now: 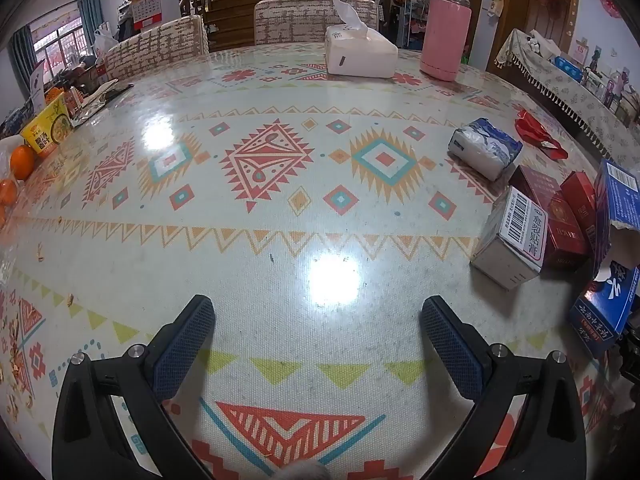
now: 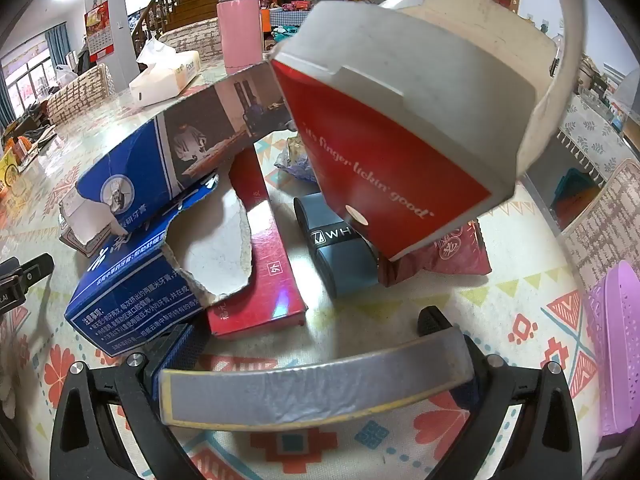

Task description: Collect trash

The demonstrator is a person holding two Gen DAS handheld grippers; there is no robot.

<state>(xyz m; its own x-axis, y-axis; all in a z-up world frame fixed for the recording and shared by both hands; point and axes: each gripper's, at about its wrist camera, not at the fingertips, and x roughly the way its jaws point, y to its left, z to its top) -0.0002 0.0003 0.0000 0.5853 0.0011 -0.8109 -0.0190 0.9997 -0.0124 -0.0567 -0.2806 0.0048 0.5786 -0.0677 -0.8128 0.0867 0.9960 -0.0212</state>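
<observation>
Right tongs (image 2: 316,360) spread wide, gripping the grey box (image 2: 316,390) crosswise beside the torn blue carton (image 2: 132,292), likely for binning; left tongs (image 1: 318,344) gape empty over the counter (image 1: 320,240).

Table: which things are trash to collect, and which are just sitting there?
Likely trash: torn blue box, red-and-white food box, flat red box, crumpled wrapper.
Just lying about: pink flask, tissue box, oranges, noodle cup.

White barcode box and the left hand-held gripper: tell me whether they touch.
Apart. The left wrist view shows bare tablecloth between the open left hand-held gripper and the white barcode box.
</observation>
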